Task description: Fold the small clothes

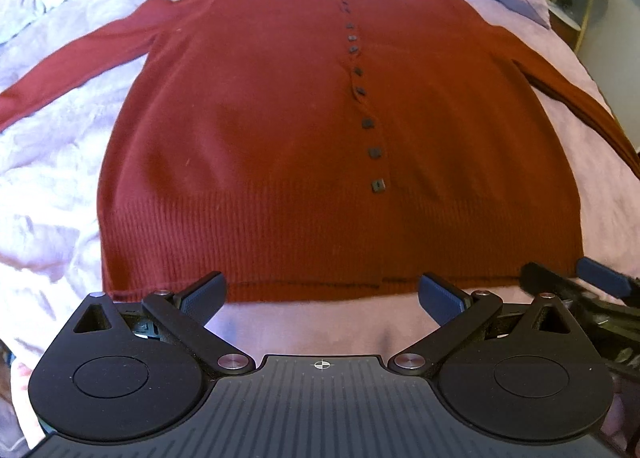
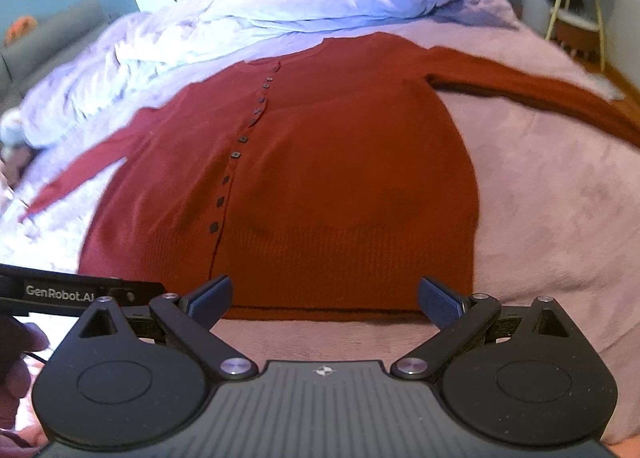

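The cardigan (image 1: 280,137) lay flat on the bed (image 1: 60,177); it was judged soft, light, limp. Both tongs (image 1: 322,294) (image 2: 326,298) were held apart at the hem (image 1: 304,290), the advised grip.

Red cardigan (image 1: 260,129) flat on blanket (image 1: 60,161) (buttoned), left gripper (image 1: 322,294) jaws spread
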